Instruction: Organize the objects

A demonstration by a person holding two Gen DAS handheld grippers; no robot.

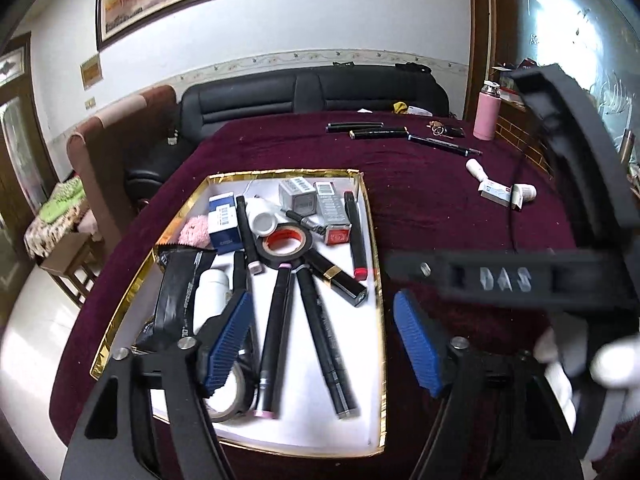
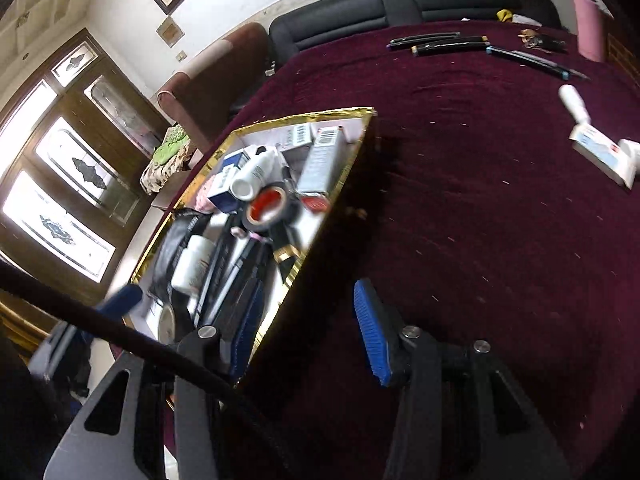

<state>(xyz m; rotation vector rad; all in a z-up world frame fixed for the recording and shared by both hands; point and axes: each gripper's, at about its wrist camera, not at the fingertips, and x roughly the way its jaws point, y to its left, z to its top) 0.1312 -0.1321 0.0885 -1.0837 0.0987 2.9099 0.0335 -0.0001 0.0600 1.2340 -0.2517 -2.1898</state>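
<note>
A gold-rimmed white tray (image 1: 280, 172) on the maroon cloth holds black markers (image 1: 276, 340), a black tape roll (image 1: 285, 246) with a red core, small boxes, white bottles and a lipstick (image 1: 340, 280). My left gripper (image 1: 320, 344) hangs open above the tray's near end, with the markers lying loose below its blue pads (image 1: 228, 340). My right gripper (image 2: 308, 336) is open and empty, straddling the tray's (image 2: 304, 118) right rim and the cloth. In the left wrist view its black body (image 1: 500, 276) shows at the right, held by a white-gloved hand (image 1: 600, 360).
Loose on the cloth are three dark markers (image 1: 376, 132) at the far side, plus white bottles (image 1: 476, 168) and a small box (image 1: 496, 192) to the right. A pink flask (image 1: 487, 114) stands at the far right corner. A black cable (image 2: 120, 332) crosses low left. A sofa lies beyond the table.
</note>
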